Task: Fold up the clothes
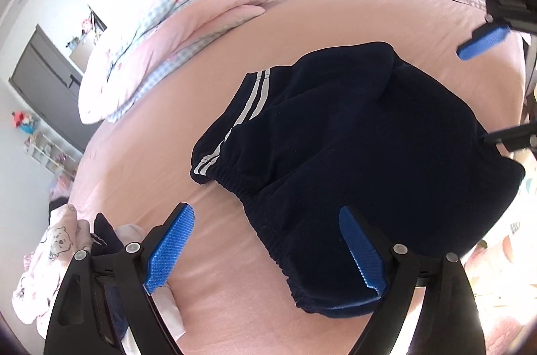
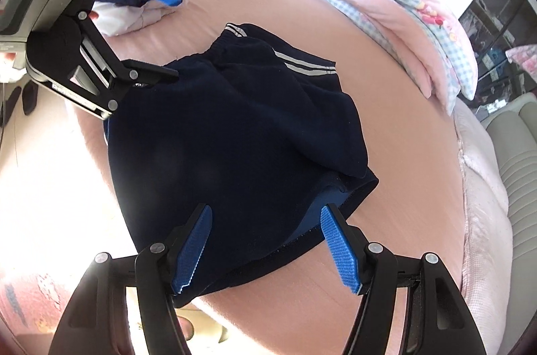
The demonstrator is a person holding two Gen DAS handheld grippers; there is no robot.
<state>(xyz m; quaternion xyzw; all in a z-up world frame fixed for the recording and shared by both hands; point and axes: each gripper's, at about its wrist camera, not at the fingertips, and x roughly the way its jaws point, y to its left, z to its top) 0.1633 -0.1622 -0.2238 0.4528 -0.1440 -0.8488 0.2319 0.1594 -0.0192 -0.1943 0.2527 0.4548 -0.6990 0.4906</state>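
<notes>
With both the left gripper (image 1: 266, 246) and right gripper (image 2: 265, 249) open over the dark shorts (image 1: 352, 147), pinch each near corner squarely, then fold evenly toward the far edge

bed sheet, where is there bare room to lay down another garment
Bare pink sheet lies between the navy shorts and the folded quilt, and between the shorts and the clothes pile. It is crowded at the near edge, where both open grippers, left and right, straddle the shorts.

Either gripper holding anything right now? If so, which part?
Nothing held. Left gripper and right gripper both stand open over the folded navy white-striped shorts on the pink bedsheet, pads not pressing fabric.
</notes>
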